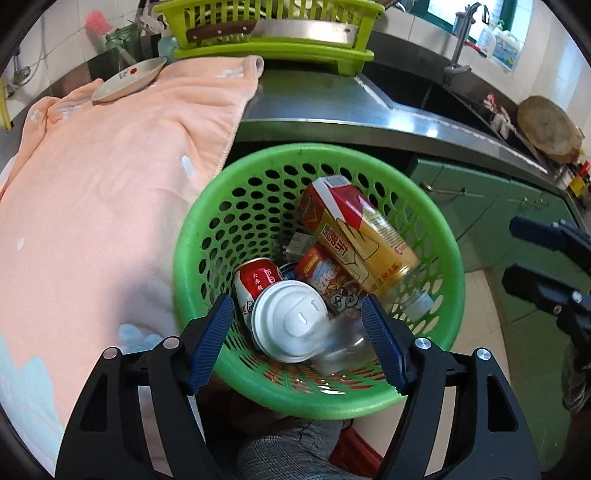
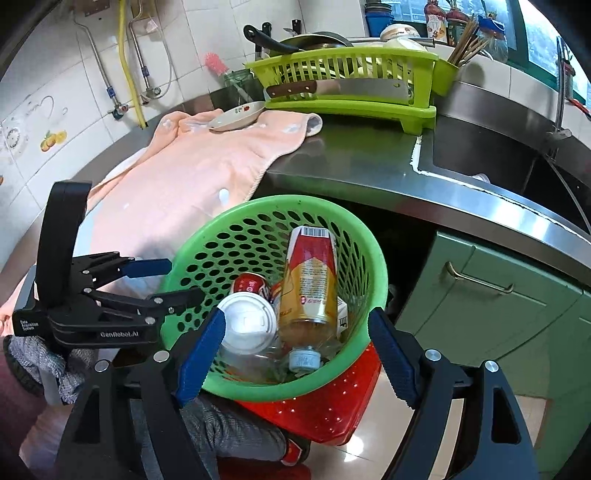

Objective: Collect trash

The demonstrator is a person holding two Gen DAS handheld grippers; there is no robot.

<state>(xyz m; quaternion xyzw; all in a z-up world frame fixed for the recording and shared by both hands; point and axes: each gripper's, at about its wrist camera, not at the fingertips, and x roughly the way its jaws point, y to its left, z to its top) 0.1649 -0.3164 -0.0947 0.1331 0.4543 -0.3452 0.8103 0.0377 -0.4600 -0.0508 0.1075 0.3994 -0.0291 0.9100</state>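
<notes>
A green perforated basket [image 1: 439, 236] [image 2: 354, 236] sits below the counter edge, holding trash: a tea bottle with a red and yellow label [image 1: 354, 236] [image 2: 308, 280], a red cola can [image 1: 255, 284] [image 2: 251, 284], a clear cup with a white lid [image 1: 290, 319] [image 2: 245, 321] and a red snack packet [image 1: 325, 277]. My left gripper [image 1: 297, 345] is open and empty just above the basket's near rim; it also shows in the right wrist view [image 2: 181, 280]. My right gripper [image 2: 295, 354] is open and empty over the basket, and shows in the left wrist view [image 1: 517, 254].
A peach towel [image 1: 110, 177] [image 2: 207, 173] covers the steel counter [image 1: 332, 99] [image 2: 351, 158], with a small plate [image 1: 129, 79] [image 2: 236, 114] on it. A lime dish rack [image 1: 273, 33] [image 2: 351, 85] holds a cleaver. A sink [image 2: 491, 162] lies right. Green cabinets [image 2: 480, 314] stand below. A red stool [image 2: 332, 410] is under the basket.
</notes>
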